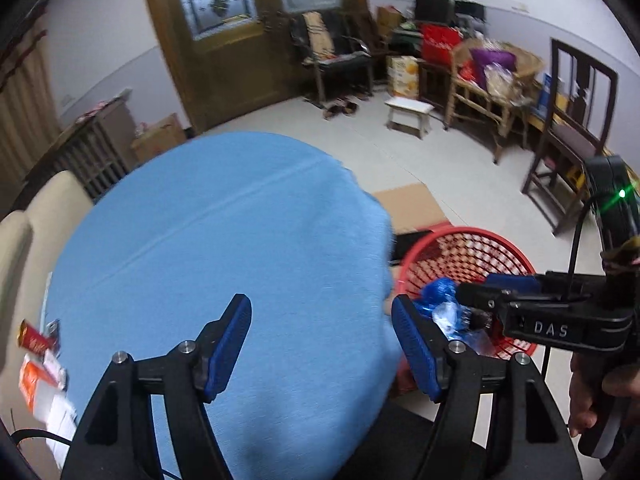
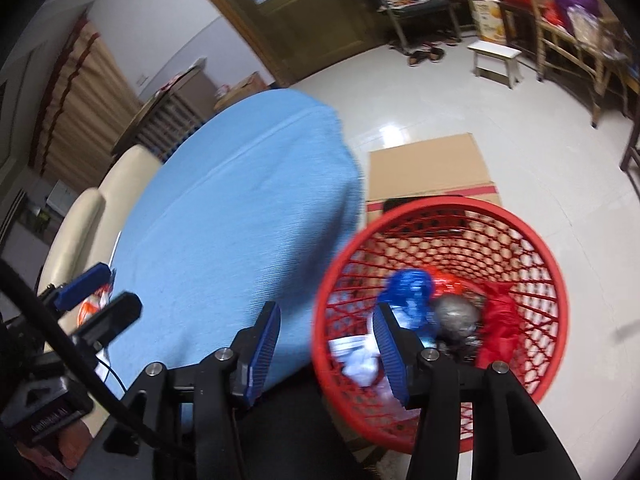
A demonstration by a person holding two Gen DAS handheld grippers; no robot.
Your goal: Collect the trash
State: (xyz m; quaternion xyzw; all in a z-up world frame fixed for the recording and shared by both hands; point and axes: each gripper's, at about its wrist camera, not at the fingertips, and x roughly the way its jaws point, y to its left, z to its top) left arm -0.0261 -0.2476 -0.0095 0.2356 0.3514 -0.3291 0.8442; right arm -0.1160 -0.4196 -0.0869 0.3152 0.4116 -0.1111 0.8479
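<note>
Blue cloth covers the round table [image 1: 208, 232]. At its left edge the left wrist view alone shows scattered wrappers [image 1: 40, 364], red, orange and white. Left gripper [image 1: 320, 344] hangs over the cloth, jaws well apart, nothing between them. Right gripper [image 2: 326, 350] straddles the table's edge and the red mesh basket [image 2: 552, 280], partly open, empty. Only the right wrist view looks into the basket: blue plastic bag [image 2: 408, 286], grey crumpled ball [image 2: 456, 316], red bag [image 2: 500, 320], white paper [image 2: 360, 360].
</note>
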